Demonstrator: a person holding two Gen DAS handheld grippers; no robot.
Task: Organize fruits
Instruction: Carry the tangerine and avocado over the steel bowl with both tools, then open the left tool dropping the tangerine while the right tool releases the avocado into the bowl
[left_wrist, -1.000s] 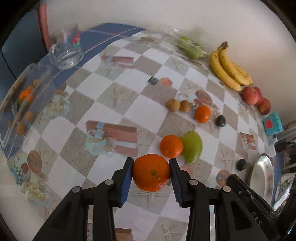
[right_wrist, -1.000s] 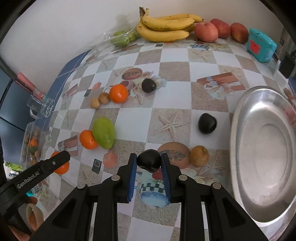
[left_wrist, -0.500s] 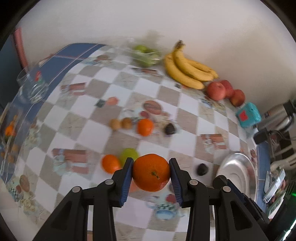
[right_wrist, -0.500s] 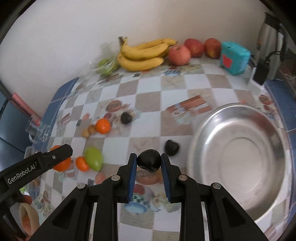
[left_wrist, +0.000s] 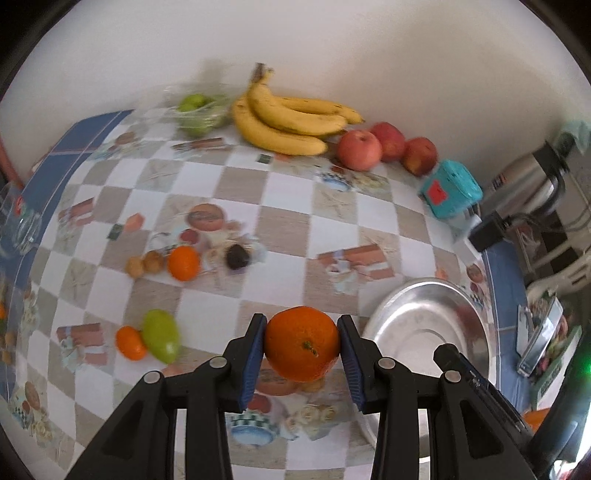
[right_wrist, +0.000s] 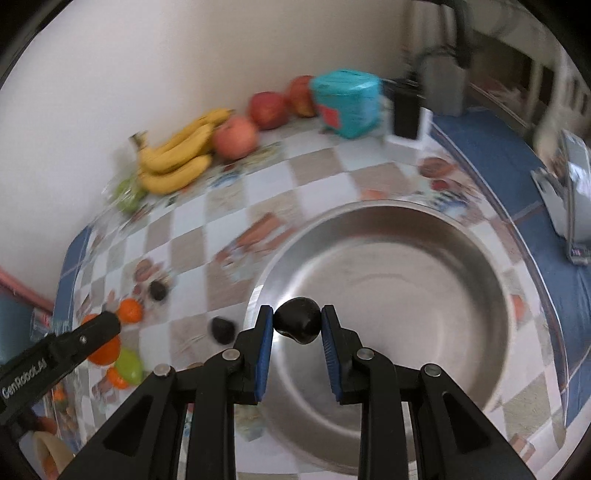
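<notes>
My left gripper (left_wrist: 302, 345) is shut on a large orange (left_wrist: 302, 341), held above the table just left of the steel bowl (left_wrist: 428, 317). My right gripper (right_wrist: 297, 326) is shut on a small dark fruit (right_wrist: 298, 320) and holds it over the left inner side of the steel bowl (right_wrist: 443, 258), which has nothing lying in it. The left gripper (right_wrist: 74, 339) and its orange (right_wrist: 107, 349) show at the left of the right wrist view.
On the checkered tablecloth lie a green mango (left_wrist: 160, 336), two small oranges (left_wrist: 130, 343) (left_wrist: 183, 263), two brown fruits (left_wrist: 146, 263), dark fruits (left_wrist: 237, 256) (right_wrist: 222, 329). Bananas (left_wrist: 291, 123), apples (left_wrist: 358, 149), bagged green fruit (left_wrist: 197, 110) and a teal box (left_wrist: 448, 188) line the wall.
Both grippers rose and swung right with their fruit. The right gripper now hangs over the steel bowl; the left one has come close to the bowl's left side.
</notes>
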